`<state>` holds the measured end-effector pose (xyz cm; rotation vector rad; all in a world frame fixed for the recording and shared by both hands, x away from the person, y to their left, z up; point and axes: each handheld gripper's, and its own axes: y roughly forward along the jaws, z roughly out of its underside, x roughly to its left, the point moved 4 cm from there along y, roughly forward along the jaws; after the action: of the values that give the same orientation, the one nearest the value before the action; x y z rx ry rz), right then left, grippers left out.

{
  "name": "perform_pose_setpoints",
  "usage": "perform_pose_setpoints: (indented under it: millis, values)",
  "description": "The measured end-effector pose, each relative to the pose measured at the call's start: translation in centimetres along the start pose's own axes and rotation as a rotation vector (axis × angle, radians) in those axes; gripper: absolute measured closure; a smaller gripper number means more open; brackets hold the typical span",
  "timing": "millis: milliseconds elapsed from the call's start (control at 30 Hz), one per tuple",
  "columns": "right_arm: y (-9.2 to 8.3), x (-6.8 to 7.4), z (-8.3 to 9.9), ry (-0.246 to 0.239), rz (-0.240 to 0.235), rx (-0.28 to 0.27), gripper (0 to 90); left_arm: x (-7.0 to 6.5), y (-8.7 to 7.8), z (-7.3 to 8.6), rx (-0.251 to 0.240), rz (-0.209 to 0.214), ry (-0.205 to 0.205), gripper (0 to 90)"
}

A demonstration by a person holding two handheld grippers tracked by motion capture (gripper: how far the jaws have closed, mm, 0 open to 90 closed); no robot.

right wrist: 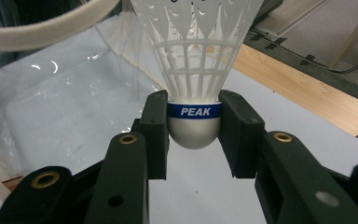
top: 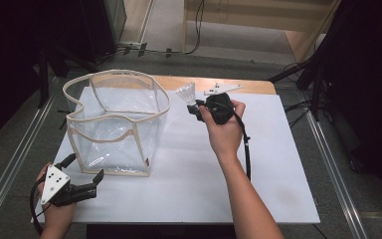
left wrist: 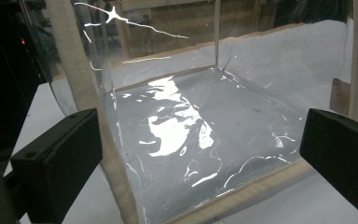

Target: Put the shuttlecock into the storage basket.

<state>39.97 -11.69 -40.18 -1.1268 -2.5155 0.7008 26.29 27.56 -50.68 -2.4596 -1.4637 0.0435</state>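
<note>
While I hold station: right gripper (right wrist: pixel 194 133) pinches white plastic shuttlecock (right wrist: pixel 195 70) by cork, blue PEAK band, just beside clear bag (top: pixel 114 124) rim. Left gripper (top: pixel 87 174) jaws spread at bag's near corner.

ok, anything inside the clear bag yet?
Nothing visible inside the clear bag: its floor reads bare through the walls, apart from glare. The shuttlecock is outside it, clamped in the right gripper. The left gripper faces the bag, open.

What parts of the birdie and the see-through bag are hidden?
- White plastic shuttlecock: in the right gripper view its skirt top is cut off by the upper edge.
- Clear plastic bag with beige trim: in the left gripper view its rim runs past the frame.
</note>
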Motion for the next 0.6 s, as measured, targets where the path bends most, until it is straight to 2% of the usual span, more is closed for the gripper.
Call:
perform_pose_setpoints:
  millis: [600]
  values:
    - [-1.0,0.5,-1.6,-0.010,0.003,-0.060,63.2,0.1,0.0,0.0,-0.001,0.001,-0.001,0.0]
